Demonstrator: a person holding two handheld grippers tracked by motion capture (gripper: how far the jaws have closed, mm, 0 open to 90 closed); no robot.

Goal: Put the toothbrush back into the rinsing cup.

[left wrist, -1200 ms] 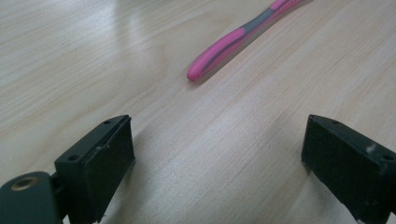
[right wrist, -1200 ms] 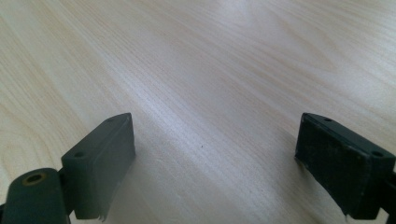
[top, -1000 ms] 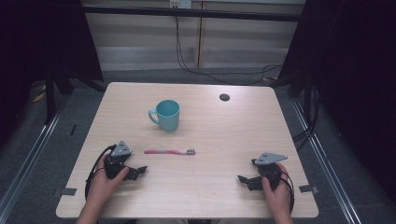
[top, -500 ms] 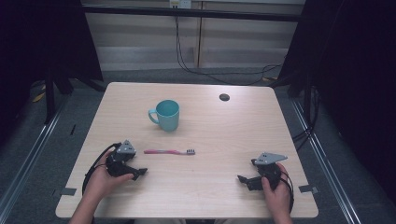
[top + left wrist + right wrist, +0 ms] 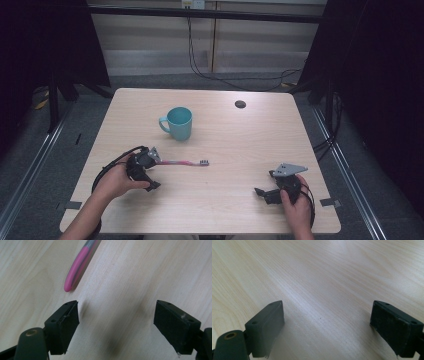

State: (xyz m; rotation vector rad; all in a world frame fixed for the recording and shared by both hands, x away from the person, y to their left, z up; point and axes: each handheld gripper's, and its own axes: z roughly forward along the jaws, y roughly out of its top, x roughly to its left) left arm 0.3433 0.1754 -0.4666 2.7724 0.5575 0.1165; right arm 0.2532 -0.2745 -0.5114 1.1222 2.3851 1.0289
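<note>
So we're looking down on a light wood table (image 5: 235, 145), and the left gripper (image 5: 150, 172) is sitting at the pink handle end of a toothbrush (image 5: 182, 162) — the brush is lying flat near the table's middle, bristle head pointing toward the right side. In the left gripper view we're seeing the pink handle tip (image 5: 76, 272) just ahead of the jaws and off to one side, not between them. Those jaws have just been closing a little, yet they're standing wide apart with bare wood between the pads — nothing grasped. A teal mug (image 5: 177, 123) is standing upright beyond the brush, well apart from it. The right gripper (image 5: 265, 192) is resting near the table's front right, jaws spread, released, holding nothing.
</note>
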